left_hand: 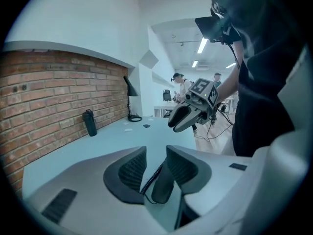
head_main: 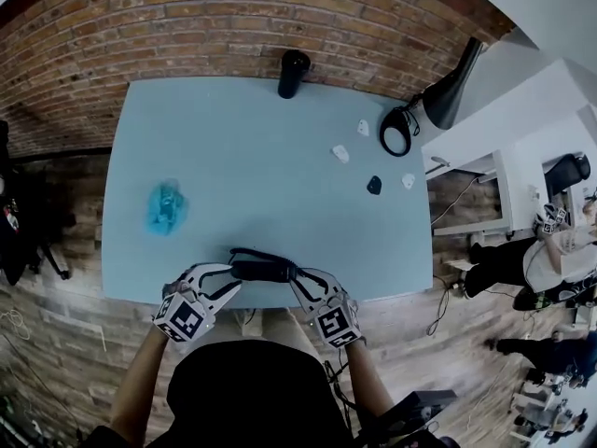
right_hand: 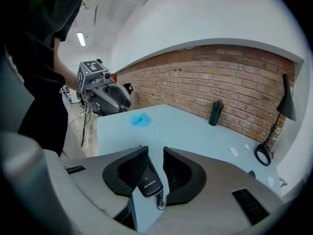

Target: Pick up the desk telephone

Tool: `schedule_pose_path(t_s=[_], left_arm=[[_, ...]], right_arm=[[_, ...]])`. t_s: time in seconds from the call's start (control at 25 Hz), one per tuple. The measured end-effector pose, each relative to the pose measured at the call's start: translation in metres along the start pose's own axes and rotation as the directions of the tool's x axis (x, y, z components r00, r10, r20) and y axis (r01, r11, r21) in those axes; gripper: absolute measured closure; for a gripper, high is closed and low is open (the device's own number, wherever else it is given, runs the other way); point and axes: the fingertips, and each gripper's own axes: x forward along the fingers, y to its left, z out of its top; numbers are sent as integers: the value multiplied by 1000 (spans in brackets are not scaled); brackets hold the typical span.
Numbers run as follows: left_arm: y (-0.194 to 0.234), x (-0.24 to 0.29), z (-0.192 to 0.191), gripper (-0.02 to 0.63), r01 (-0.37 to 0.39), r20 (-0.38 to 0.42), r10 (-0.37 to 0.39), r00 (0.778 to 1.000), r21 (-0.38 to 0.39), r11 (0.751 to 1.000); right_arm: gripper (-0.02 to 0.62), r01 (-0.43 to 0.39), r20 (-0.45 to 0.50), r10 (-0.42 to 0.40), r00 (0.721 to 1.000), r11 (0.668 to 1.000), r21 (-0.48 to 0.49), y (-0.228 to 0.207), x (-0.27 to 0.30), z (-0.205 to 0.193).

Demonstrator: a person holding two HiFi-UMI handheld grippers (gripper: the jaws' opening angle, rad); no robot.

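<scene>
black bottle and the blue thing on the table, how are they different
Colour: the bottle is black, the blue thing bright blue. Pose: the bottle stands upright at the far edge of the table, by the brick wall; the blue thing lies low near the table's left side. Shape: the bottle is a smooth cylinder, the blue thing crumpled and irregular. Both rest on the same pale blue table.

Smooth matt tabletop (head_main: 261,157), rough brick wall (head_main: 233,26)
</scene>
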Motion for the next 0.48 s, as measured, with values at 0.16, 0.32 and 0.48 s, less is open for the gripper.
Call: schedule_pose_path(t_s=[0.16,0.32,0.48], left_arm=[[-6,14,-18,428,45,-61,-47,997,-33,998],[-10,26,-45,422,80,-167,-86,982,-39,996],[-15,40,-69,345,121,-280,-116,953,-3,993]], right_arm=[[465,-87,-21,87,996,996,15,2,6,-23],[446,-132,-84,131,988,991,4,0,13,-47],[397,-220,-187,202,961,972,-79,7,24,-67]])
